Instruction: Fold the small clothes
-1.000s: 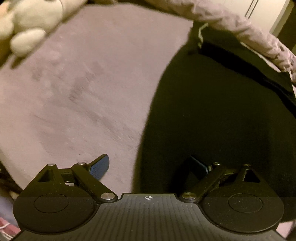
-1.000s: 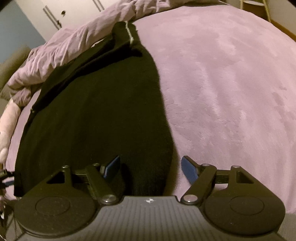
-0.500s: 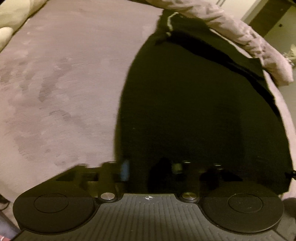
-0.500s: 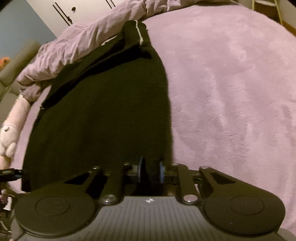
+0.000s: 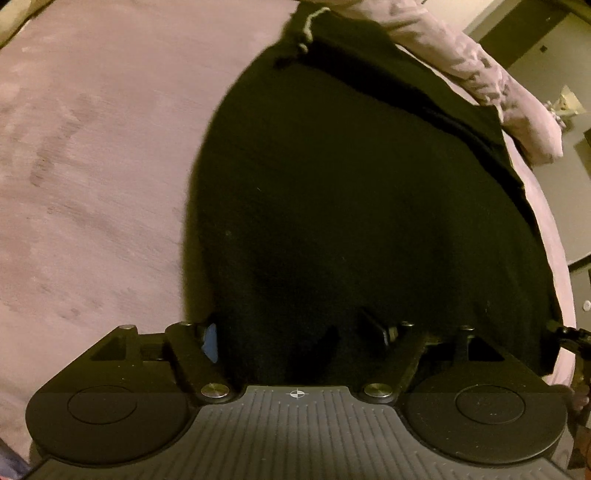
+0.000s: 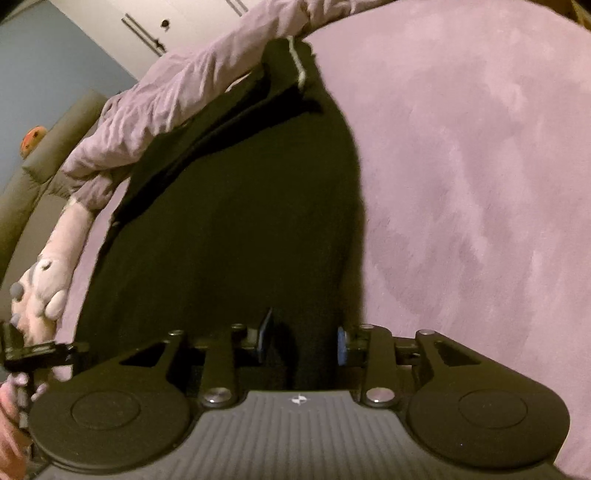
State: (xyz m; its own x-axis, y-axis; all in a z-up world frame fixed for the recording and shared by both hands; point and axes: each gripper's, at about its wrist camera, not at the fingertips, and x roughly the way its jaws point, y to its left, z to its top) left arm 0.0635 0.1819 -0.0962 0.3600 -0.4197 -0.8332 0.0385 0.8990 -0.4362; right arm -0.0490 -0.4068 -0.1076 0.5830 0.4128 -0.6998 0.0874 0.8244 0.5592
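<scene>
A black garment (image 5: 351, 192) lies on a mauve plush bed cover (image 5: 92, 155), with a white-edged folded part (image 5: 308, 22) at its far end. My left gripper (image 5: 295, 334) straddles the garment's near left corner; its jaws stand apart with black cloth bunched between them. In the right wrist view the same garment (image 6: 236, 221) runs away from me. My right gripper (image 6: 303, 339) is partly closed around the garment's near right corner, and the cloth fills the gap between the blue pads (image 6: 341, 345).
A crumpled mauve duvet (image 6: 177, 96) lies along the garment's far side, also in the left wrist view (image 5: 491, 74). A pink plush toy (image 6: 48, 280) sits at the left. The other gripper's tip (image 6: 40, 350) shows at lower left. Wardrobe doors (image 6: 155, 26) stand behind.
Both grippers closed from wide open onto the garment's near corners, then widened a little. The garment's near edge has lifted and drawn closer to both cameras.
</scene>
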